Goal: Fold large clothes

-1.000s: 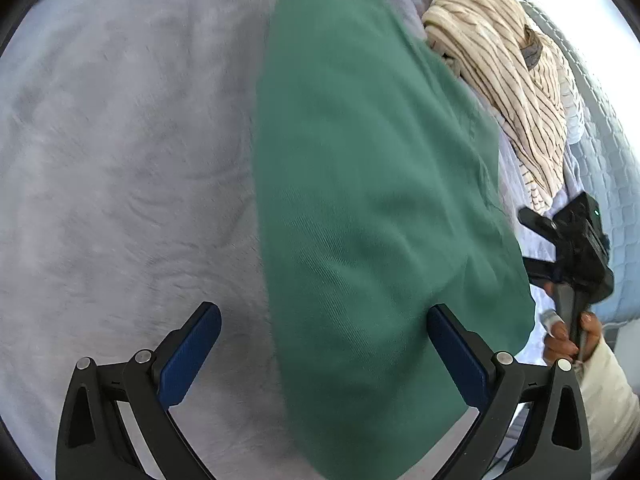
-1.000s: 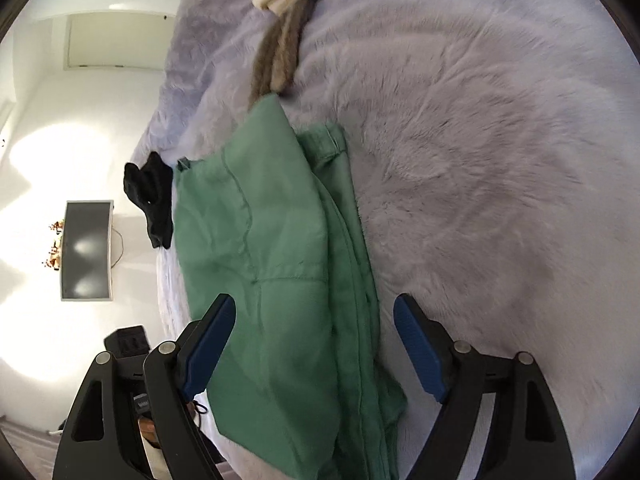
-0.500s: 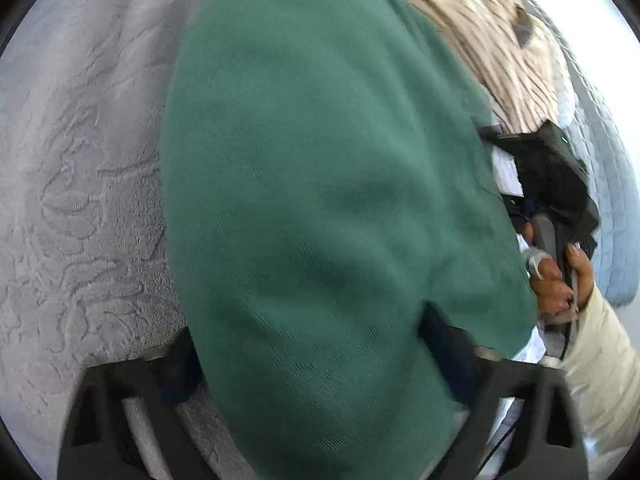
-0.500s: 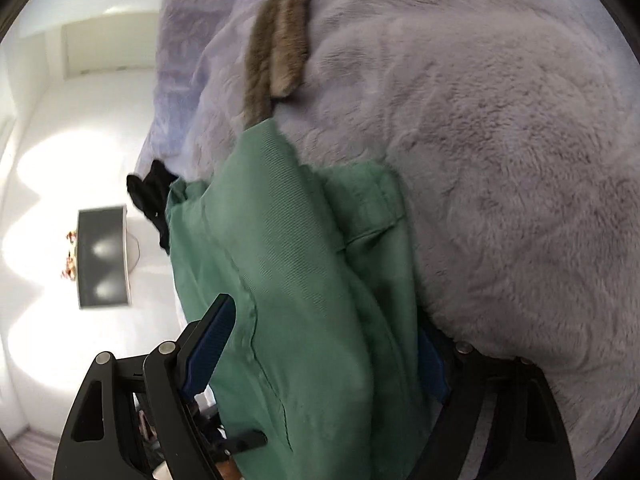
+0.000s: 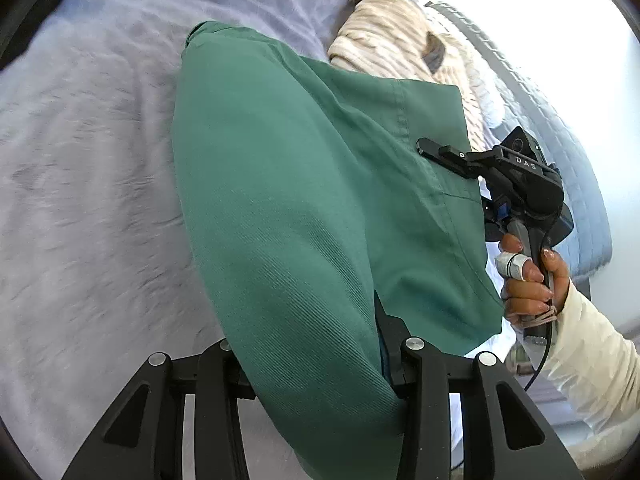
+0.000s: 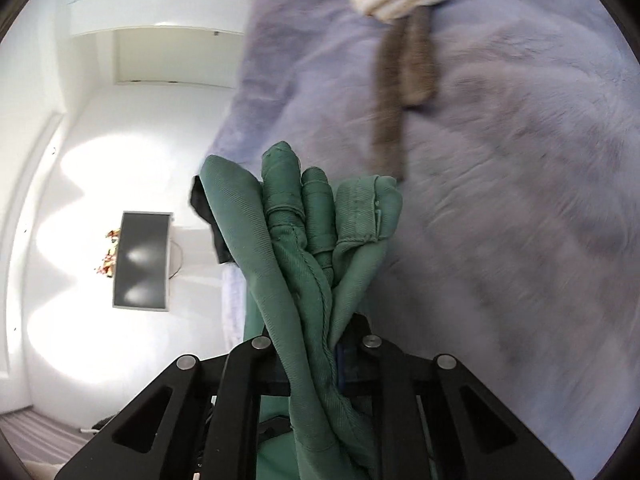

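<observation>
Green twill cloth, a large garment point(image 5: 304, 200), now fills the gap between both pairs of fingers, where a second ago it lay flat on the lilac plush blanket point(image 5: 88, 168) with each pair standing wide open around it. The left gripper point(image 5: 312, 364) is closing on one end of the garment, its fingers hidden under a thick fold that is bunched between them. The right gripper point(image 6: 316, 356) is closing too, and its pads pinch a bundle of seams and hems point(image 6: 304, 240) that fans out past the fingertips; in the left wrist view this same tool point(image 5: 516, 184) shows at the garment's far side, gripped by a hand point(image 5: 528, 280) in a cream sleeve point(image 5: 592, 360). Compared with the earlier frames the cloth has come up off the blanket near both grips and hangs between them instead of lying spread. Its long axis runs from the left gripper away toward the striped cream knit point(image 5: 400, 44) heaped near the blanket's far edge, with a hemmed corner pointing that way. A brown strip of fabric point(image 6: 404, 80) trails from under that knit toward the green bundle. Beyond the blanket's left edge, a dark screen point(image 6: 140, 260) stands against the white wall.
</observation>
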`<control>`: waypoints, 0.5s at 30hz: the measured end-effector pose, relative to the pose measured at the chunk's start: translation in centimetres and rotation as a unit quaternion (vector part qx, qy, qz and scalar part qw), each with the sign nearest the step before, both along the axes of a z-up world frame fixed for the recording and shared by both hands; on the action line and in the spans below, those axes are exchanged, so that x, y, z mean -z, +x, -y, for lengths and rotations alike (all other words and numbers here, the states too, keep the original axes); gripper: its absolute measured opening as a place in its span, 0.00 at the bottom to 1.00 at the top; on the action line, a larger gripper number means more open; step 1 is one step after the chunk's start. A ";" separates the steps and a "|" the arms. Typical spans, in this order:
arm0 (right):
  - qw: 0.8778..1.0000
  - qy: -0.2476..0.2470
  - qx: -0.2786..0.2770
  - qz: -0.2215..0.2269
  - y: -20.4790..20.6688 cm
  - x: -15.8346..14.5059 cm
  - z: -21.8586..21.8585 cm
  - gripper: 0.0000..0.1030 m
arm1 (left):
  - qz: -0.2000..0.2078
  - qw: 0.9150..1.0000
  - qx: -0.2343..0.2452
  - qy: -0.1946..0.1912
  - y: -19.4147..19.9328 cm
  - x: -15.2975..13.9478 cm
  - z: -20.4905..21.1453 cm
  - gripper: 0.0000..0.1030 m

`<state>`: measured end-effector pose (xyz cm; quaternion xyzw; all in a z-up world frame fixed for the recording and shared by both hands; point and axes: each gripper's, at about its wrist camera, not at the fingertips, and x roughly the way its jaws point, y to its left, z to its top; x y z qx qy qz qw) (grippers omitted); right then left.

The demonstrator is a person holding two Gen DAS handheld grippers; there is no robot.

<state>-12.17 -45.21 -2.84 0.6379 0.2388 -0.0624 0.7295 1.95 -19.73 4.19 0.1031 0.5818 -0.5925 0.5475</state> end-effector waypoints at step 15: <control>0.994 0.094 -0.030 -0.039 4.1 6.3 -20.0 0.14 | 0.025 0.987 -0.029 0.155 3.6 5.4 -20.8 0.65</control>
